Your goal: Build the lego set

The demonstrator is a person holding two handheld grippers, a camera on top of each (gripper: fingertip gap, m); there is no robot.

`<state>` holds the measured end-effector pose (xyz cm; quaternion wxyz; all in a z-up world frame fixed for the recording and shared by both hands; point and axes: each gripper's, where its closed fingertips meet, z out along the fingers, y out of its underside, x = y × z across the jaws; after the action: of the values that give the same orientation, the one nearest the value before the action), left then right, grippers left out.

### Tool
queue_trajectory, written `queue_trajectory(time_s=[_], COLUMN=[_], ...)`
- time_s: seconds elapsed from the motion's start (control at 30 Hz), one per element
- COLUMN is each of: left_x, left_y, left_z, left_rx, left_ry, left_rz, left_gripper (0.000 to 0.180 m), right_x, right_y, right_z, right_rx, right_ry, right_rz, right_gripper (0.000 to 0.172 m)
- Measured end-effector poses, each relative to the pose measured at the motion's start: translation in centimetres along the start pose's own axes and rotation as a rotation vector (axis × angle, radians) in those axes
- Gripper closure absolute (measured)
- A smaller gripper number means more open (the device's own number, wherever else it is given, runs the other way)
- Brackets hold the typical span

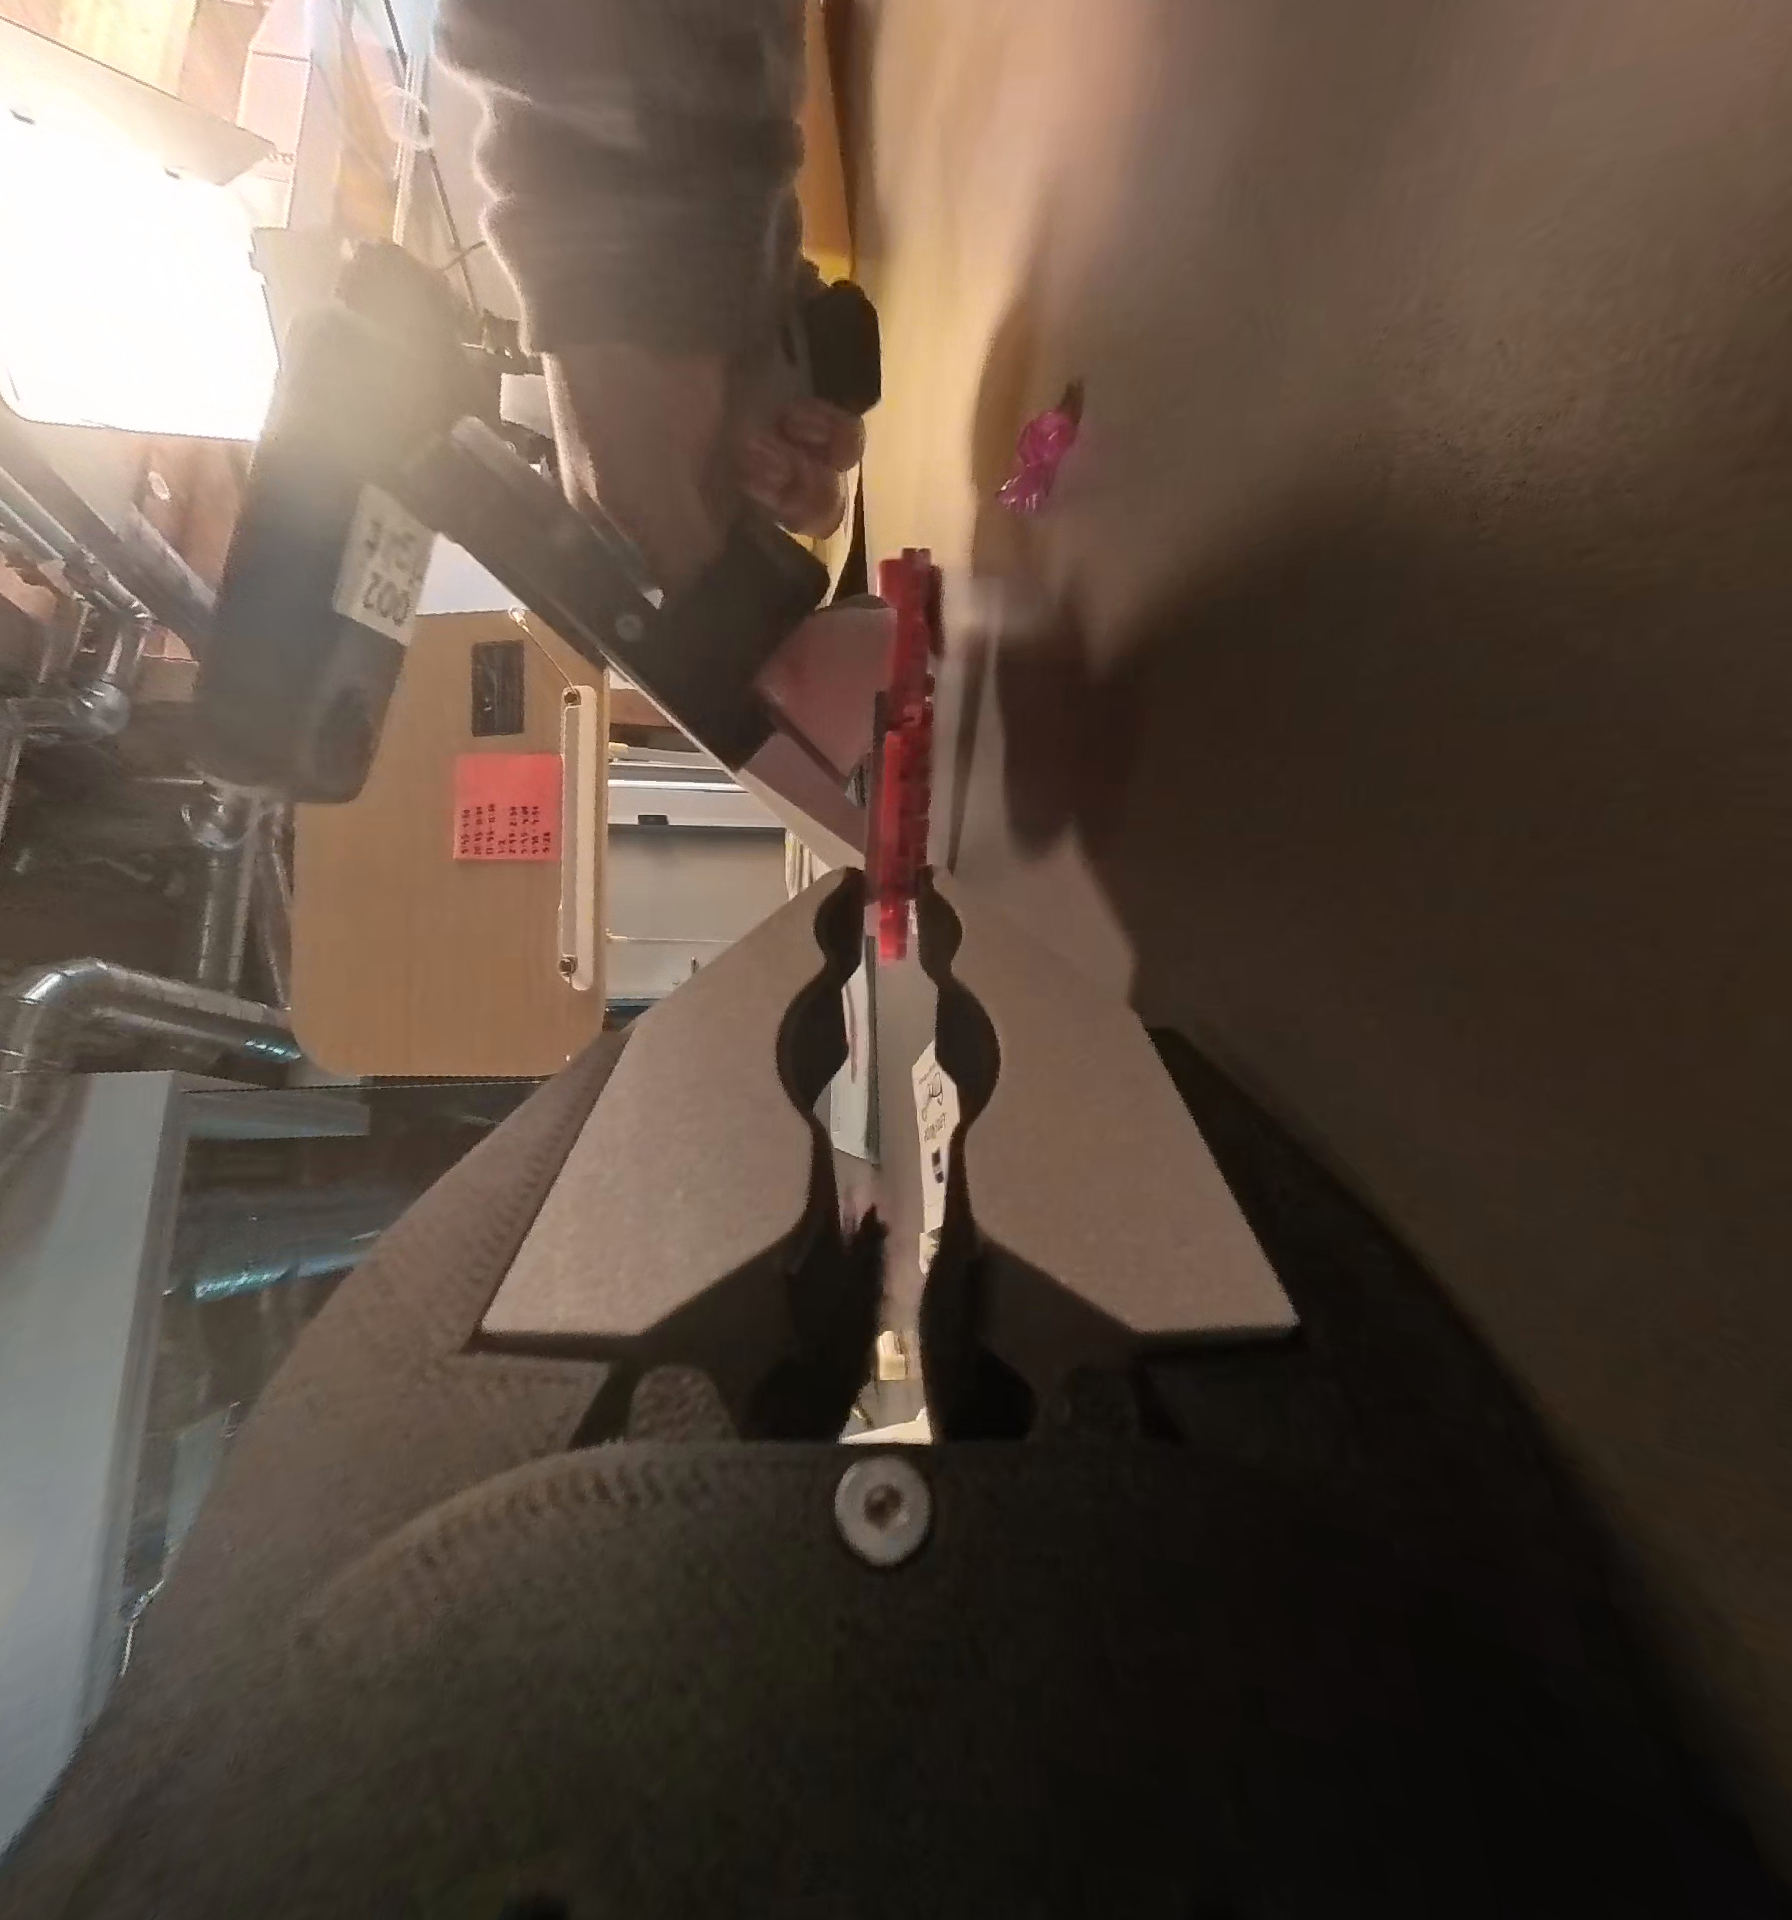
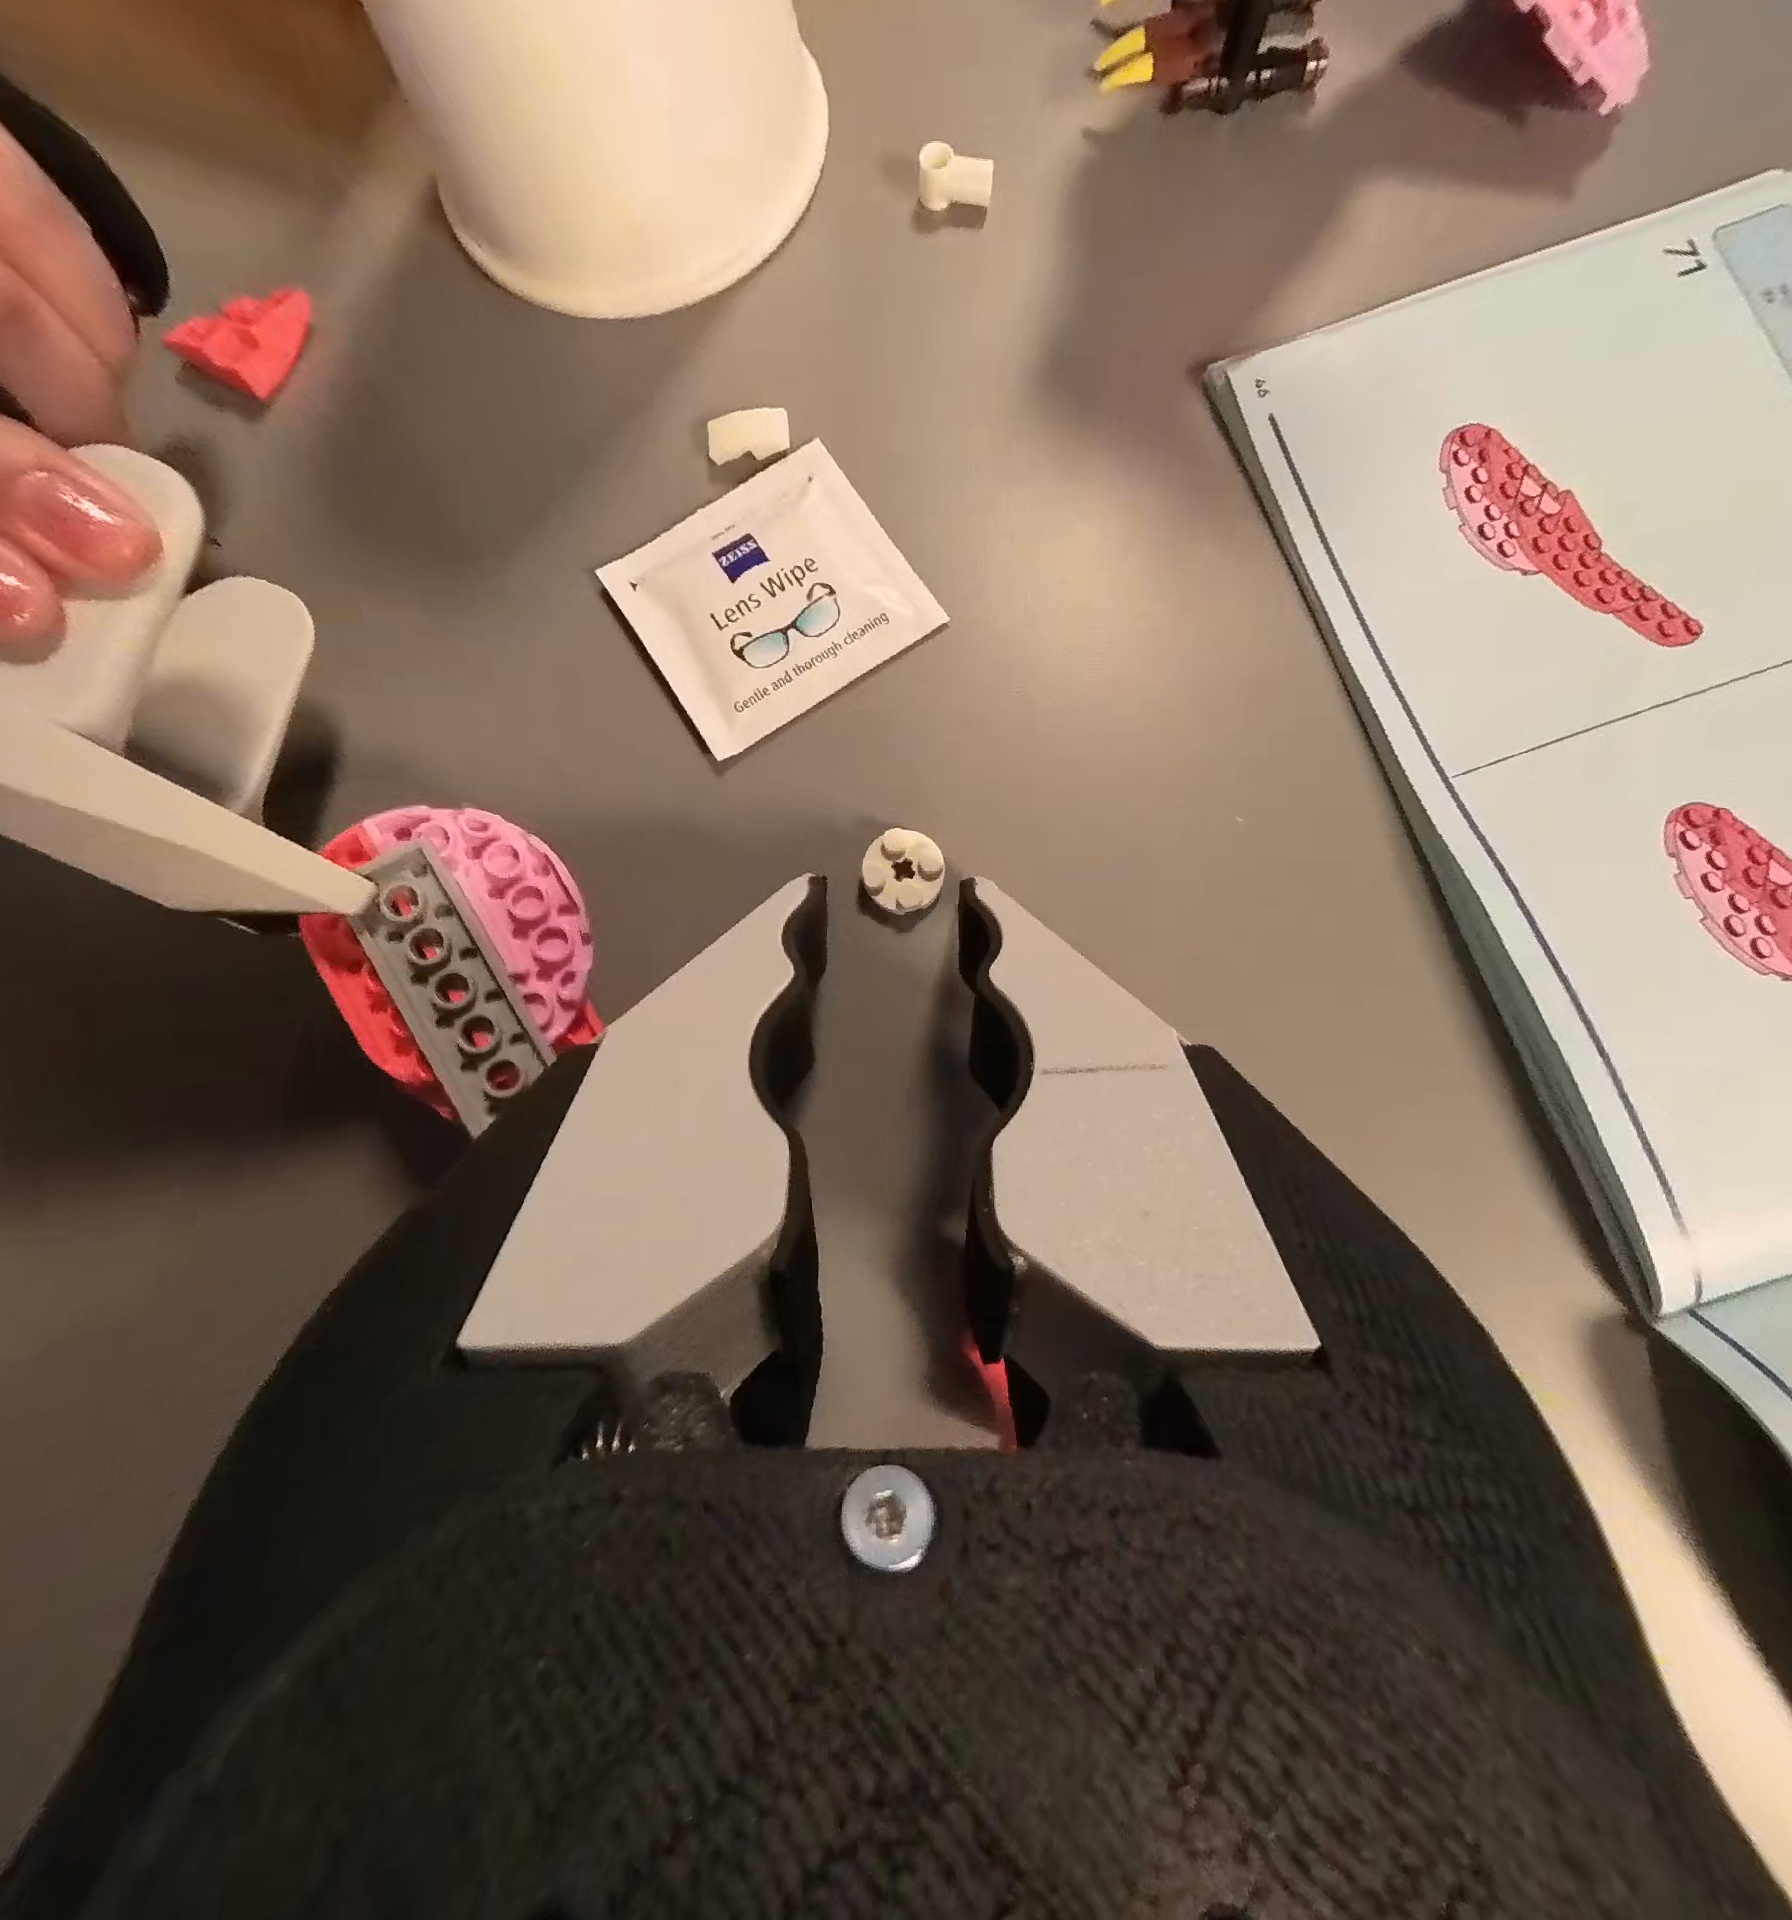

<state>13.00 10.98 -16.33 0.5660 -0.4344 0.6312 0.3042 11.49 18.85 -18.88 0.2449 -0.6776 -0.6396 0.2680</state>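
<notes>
Grey table (image 2: 1079, 623) fills my right wrist view. My right tool (image 2: 893, 894) hovers over it with its fingers apart and nothing between the pads; a small cream round stud piece (image 2: 902, 873) lies on the table just ahead of the fingertips, not touched by either.

My left tool (image 1: 897, 894) is clamped on the thin edge of a red brick build (image 1: 907, 727), both pads pressed against it. From the right wrist view, the same build shows as a red and pink studded dome (image 2: 497, 935) with a grey holed beam (image 2: 445, 977) across it, and a pale fingertip of the left tool meets the beam's end. A hand (image 2: 19, 416) grips that tool at the left edge.

Farther out on the table lie a white wipe sachet (image 2: 767, 597), a cream clip piece (image 2: 748, 436) touching its corner, a cream connector (image 2: 954, 182), a red wedge piece (image 2: 243, 343), and a white cup (image 2: 611, 145). An open instruction booklet (image 2: 1557, 779) sits at the right. At the far edge are a dark figure with yellow parts (image 2: 1224, 52) and a pink build (image 2: 1588, 42), both partly cut off.
</notes>
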Motion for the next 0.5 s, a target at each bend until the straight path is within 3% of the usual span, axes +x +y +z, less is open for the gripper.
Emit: queue_trajectory(time_s=[0.07, 0.23, 0.33, 0.4, 0.5], left_x=[0.0, -0.1, -0.1, -0.1, -0.1], left_y=[0.0, 0.0, 0.0, 0.0, 0.1], left_z=[0.0, 0.0, 0.0, 0.0, 0.1], left_rx=[0.0, -0.003, -0.006, -0.007, -0.009], left_ry=[0.001, -0.006, -0.008, -0.007, -0.008], left_rz=[0.0, 0.007, 0.009, 0.009, 0.01], left_gripper=[0.171, 0.171, 0.171, 0.171, 0.171], right_x=[0.2, 0.4, 1.1, 1.1, 1.0], right_y=[0.0, 0.0, 0.3, 0.1, -1.2], right_z=[0.1, 0.1, -0.5, -0.8, -0.4], right_rx=[-0.017, -0.043, -0.073, -0.064, 0.012], right_ry=[0.036, 0.078, 0.141, 0.119, 0.031], right_rz=[-0.018, -0.117, -0.257, -0.247, -0.21], right_gripper=[0.149, 0.172, 0.172, 0.172, 0.153])
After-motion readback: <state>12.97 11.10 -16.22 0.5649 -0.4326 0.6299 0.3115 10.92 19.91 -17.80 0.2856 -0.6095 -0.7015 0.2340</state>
